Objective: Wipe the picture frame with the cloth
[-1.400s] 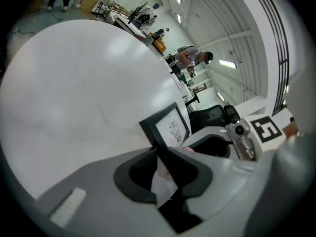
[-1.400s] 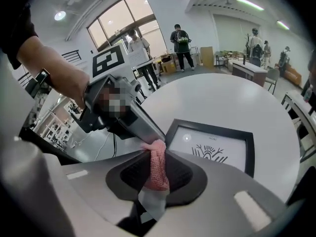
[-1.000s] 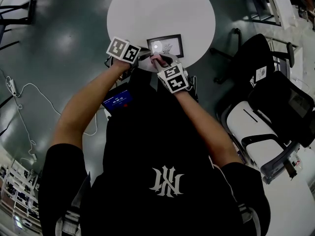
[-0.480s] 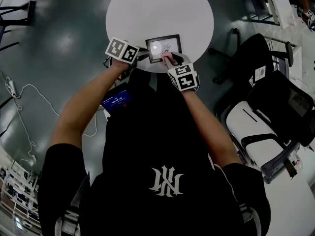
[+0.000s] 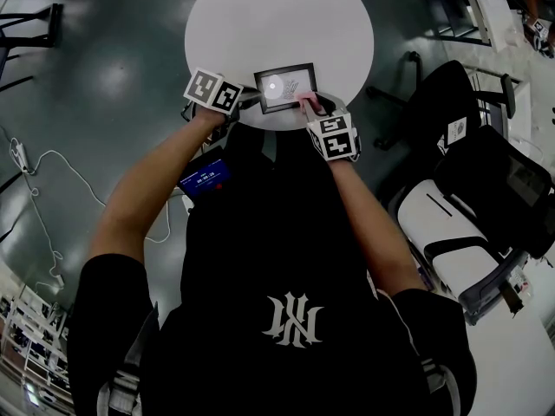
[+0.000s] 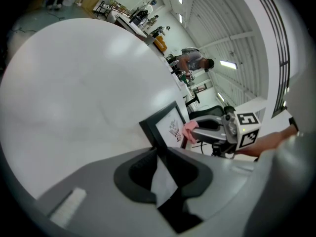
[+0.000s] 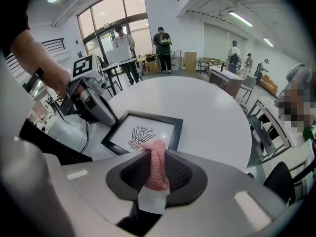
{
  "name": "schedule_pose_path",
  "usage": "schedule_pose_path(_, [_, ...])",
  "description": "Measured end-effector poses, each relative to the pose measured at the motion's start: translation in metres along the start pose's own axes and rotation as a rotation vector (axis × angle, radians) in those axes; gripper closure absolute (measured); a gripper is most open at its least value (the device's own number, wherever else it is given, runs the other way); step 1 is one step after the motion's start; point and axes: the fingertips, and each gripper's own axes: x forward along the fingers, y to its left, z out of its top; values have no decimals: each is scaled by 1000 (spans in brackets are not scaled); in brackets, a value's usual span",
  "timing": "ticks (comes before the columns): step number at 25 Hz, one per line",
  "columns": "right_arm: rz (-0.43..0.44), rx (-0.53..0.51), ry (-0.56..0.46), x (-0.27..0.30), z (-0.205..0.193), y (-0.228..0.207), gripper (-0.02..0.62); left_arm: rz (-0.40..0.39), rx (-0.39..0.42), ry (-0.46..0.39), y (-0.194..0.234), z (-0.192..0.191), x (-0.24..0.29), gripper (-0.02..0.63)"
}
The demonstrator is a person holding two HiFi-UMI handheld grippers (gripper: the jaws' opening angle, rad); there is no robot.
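Note:
A black picture frame (image 5: 286,87) with a white print lies near the front edge of the round white table (image 5: 277,16). My left gripper (image 5: 250,97) is shut on the frame's left edge; in the left gripper view the frame (image 6: 168,127) runs into the jaws (image 6: 159,154). My right gripper (image 5: 310,107) is shut on a pink cloth (image 5: 307,103). In the right gripper view the cloth (image 7: 157,167) sticks out of the jaws (image 7: 154,164) and rests at the near right edge of the frame (image 7: 143,132).
Black and white office chairs (image 5: 486,206) stand to the right of the table. A white cable (image 5: 43,189) trails over the dark floor at left. A small device with a blue screen (image 5: 206,178) sits at the person's waist. Several people stand far off in the room.
My right gripper has slid the pink cloth to the right along the frame's near side, from about its middle to its right end. The left gripper has stayed on the frame.

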Motion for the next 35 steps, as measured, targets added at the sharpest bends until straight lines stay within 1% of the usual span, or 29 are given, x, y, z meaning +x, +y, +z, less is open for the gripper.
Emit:
schedule_pose_path(6, [-37,-28,8,-3,-2,-11,518,0,-6,0,2,-1,-1,546])
schedule_pose_path(11, [-42,-46,10,-4,-2,-13,518,5,-3,-2,2,-1,-2,546])
schedule_pose_path(17, [-59,-40,18,-6,-2,-17,518,4,3,-1,1,-1,-3,545])
schedule_pose_path(19, [-85,-25,24,-6,-5,-25,518,3,4,-1,2,-2,-3,546])
schedule_pose_path(23, [-159,48,87,-11,-23,-55,522,2,5,4,1,-1,-3,546])
schedule_pose_path(24, [-165,61,80,-14,-23,-59,523,2,1,8,1,-1,-3,545])
schedule_pose_path(26, [-161,71,36,-22,-12,-61,522,2,-12,22,2,-1,-2,544])
schedule_pose_path(28, [-130,81,-26,-30,6,-54,522,-3,-28,55,2,-2,-3,541])
schedule_pose_path(30, [-64,97,-84,-36,27,-41,522,-27,-42,117,-2,-9,-7,525])
schedule_pose_path(31, [-14,107,-110,-39,38,-32,522,-49,-45,149,-6,-12,-10,496])
schedule_pose_path(33, [103,116,-171,-48,65,-12,523,-98,-45,187,-19,-11,-21,469])
schedule_pose_path(35, [210,100,-256,-65,97,8,523,-141,-20,172,-36,2,-38,469])
